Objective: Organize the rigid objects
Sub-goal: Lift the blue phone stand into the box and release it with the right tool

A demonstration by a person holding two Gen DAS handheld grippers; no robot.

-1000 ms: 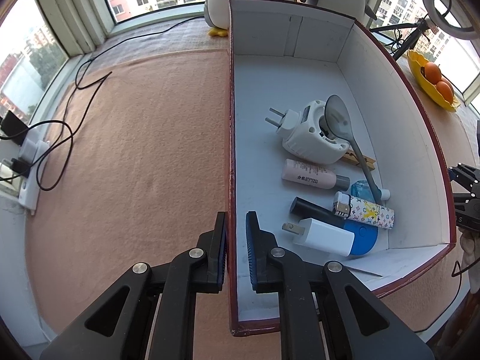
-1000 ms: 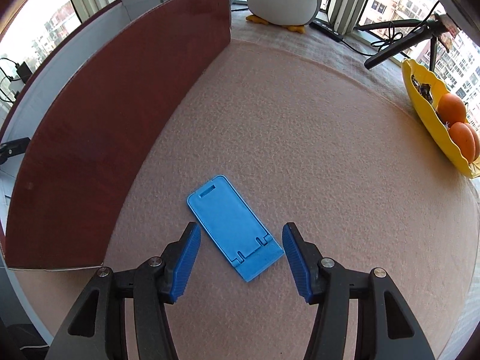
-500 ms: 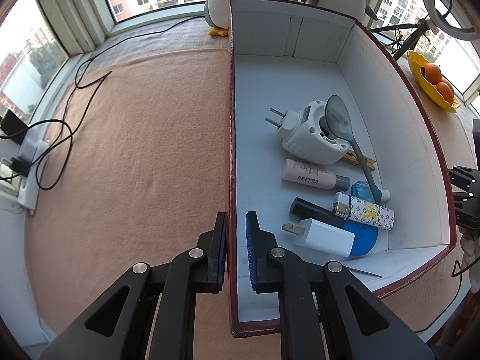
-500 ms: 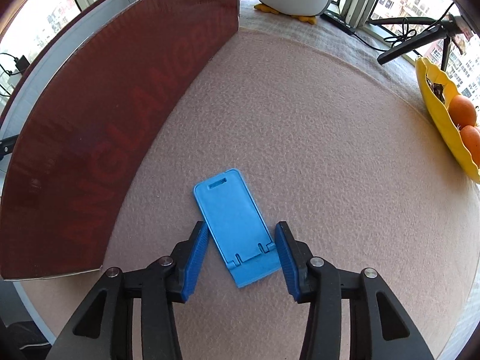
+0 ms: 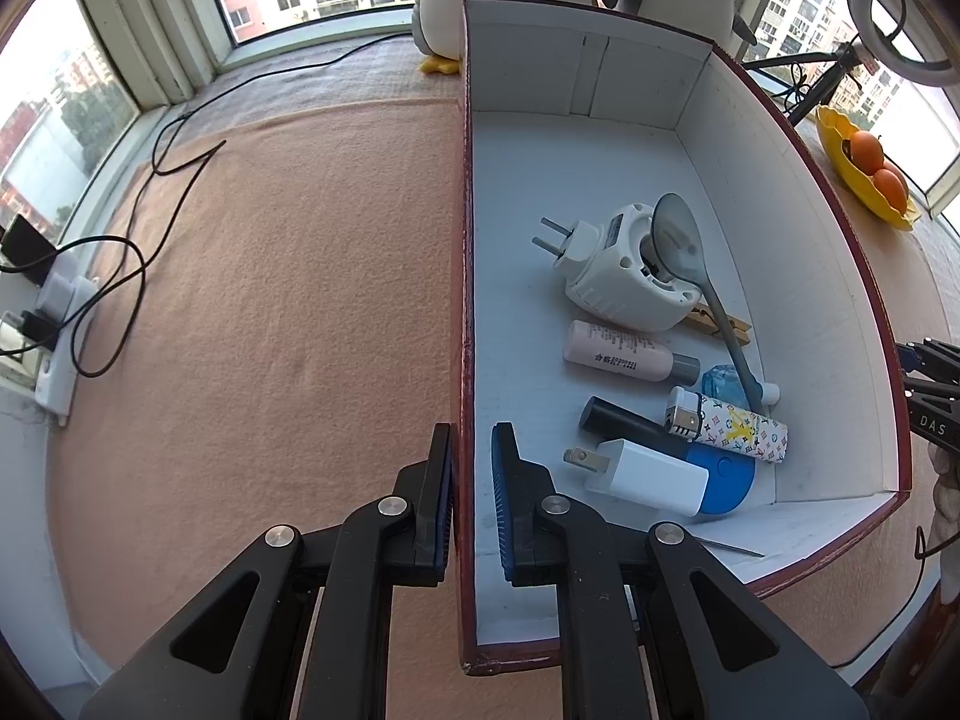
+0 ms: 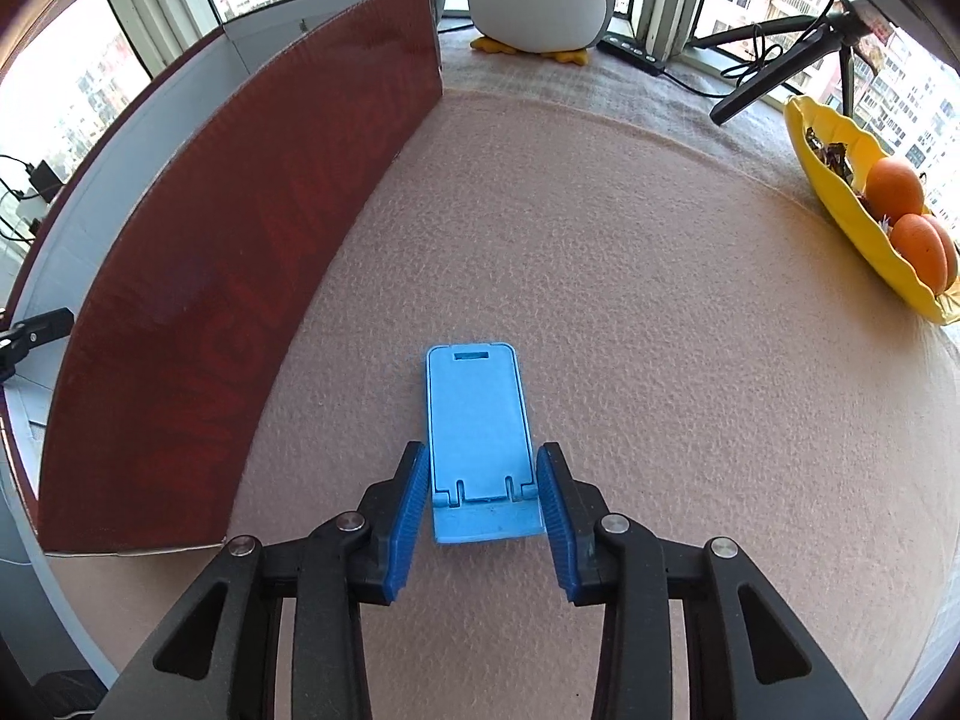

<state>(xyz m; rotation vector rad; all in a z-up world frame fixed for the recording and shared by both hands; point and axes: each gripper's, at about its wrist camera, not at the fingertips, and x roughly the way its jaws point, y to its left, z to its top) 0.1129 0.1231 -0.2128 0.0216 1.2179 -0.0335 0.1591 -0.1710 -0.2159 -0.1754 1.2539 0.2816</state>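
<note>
In the left wrist view nothing has shifted over the last second: the left tongs (image 5: pixel 471 492) straddle the near side wall of the dark-red cardboard box with a white inside (image 5: pixel 465 276), one pad outside and one inside, closed to a narrow gap around the wall; whether both pads press it I cannot tell, though they seem placed to steady the box. Inside lie a white plug-in adapter (image 5: pixel 624 276), a grey spoon (image 5: pixel 684 246), a pale pink bottle (image 5: pixel 618 354), a patterned lighter (image 5: pixel 729 429) and a white charger block (image 5: pixel 645 477), all unmoved. In the right wrist view the change is plain: the right tongs (image 6: pixel 483 501) have narrowed from wide open and turned to line up with the flat light-blue plastic phone stand (image 6: pixel 477 432), which lies on the pinkish felt tabletop (image 6: pixel 660 312) just outside the box's red outer wall (image 6: pixel 240 276). The blue pads now flank the stand's near end, touching or nearly so; it is not yet lifted. The grasp looks almost complete, with the carry into the box probably next.
</note>
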